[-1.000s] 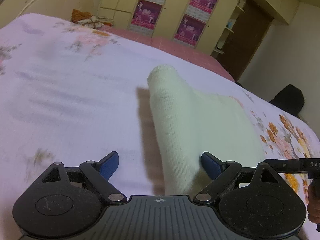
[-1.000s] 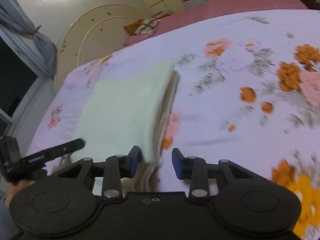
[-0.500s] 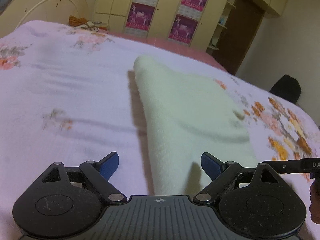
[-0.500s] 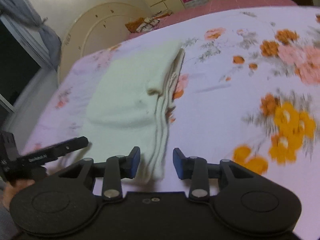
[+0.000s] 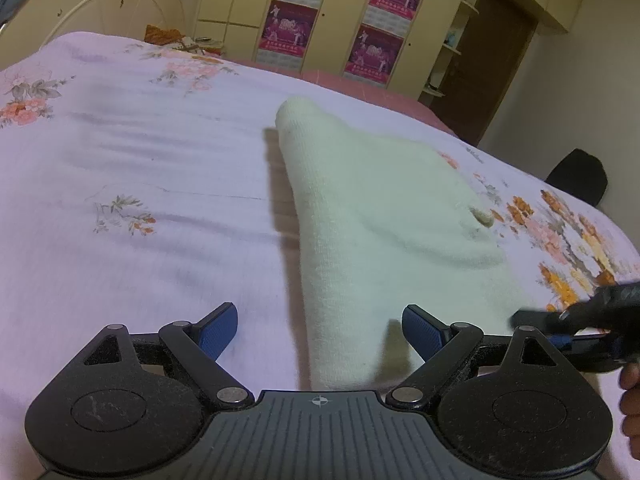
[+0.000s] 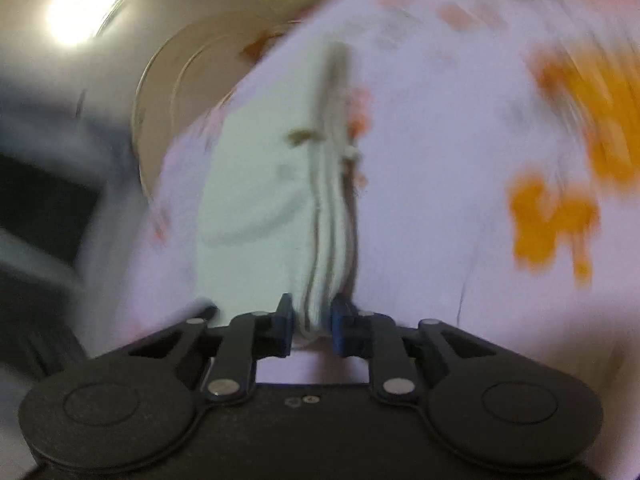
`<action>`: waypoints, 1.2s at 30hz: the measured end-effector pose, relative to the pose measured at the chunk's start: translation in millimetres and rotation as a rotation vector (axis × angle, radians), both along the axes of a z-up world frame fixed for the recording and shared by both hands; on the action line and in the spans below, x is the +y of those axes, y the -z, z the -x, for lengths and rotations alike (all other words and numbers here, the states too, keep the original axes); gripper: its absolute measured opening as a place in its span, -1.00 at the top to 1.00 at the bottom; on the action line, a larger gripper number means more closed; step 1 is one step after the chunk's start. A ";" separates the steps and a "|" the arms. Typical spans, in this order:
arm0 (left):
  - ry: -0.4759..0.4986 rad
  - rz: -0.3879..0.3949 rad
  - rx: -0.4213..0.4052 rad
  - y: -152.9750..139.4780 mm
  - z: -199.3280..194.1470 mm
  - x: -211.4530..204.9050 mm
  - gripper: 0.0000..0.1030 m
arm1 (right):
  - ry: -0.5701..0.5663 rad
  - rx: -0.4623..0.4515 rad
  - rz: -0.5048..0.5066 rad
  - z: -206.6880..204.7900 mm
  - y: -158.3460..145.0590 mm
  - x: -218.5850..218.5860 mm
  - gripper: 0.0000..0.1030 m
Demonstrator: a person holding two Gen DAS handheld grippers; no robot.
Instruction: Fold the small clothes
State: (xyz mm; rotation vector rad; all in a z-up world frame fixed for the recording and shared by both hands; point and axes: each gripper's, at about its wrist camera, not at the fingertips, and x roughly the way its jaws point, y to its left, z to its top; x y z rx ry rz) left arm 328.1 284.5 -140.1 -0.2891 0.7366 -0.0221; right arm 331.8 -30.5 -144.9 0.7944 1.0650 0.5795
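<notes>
A folded pale cream garment [image 5: 384,216] lies on the flowered bedsheet [image 5: 140,168]. My left gripper [image 5: 320,326] is open, its blue pads either side of the garment's near left folded edge without touching it. In the blurred right wrist view my right gripper [image 6: 313,322] is shut on the stacked layered edge of the same garment [image 6: 260,200]. The right gripper [image 5: 592,312] also shows at the right edge of the left wrist view, by the garment's near right corner.
The bed's cream headboard [image 5: 100,4] stands at the far left. Cream wardrobes with pink posters [image 5: 376,52] line the far wall beside a dark door [image 5: 484,64]. A black object [image 5: 580,176] sits beyond the bed's right side.
My right gripper has closed from open onto the garment's layered edge and is moving fast, blurring its view. The left gripper stays open and has drawn back slightly.
</notes>
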 end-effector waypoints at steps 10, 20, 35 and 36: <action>-0.001 -0.109 0.033 -0.4 13.1 -14.0 -0.74 | -0.013 -0.137 0.272 13.5 -17.8 14.0 0.53; -0.042 -0.166 0.016 -45.5 61.1 -33.6 -0.78 | -0.026 -0.336 0.520 78.0 -70.7 26.1 -0.23; -0.017 -0.156 -0.163 -135.6 174.7 -73.8 -1.00 | 0.116 -0.532 0.596 178.9 -154.8 18.7 -0.62; -0.022 -0.158 -0.173 -140.4 183.6 -75.9 -1.00 | 0.119 -0.535 0.604 186.3 -156.8 18.7 -0.62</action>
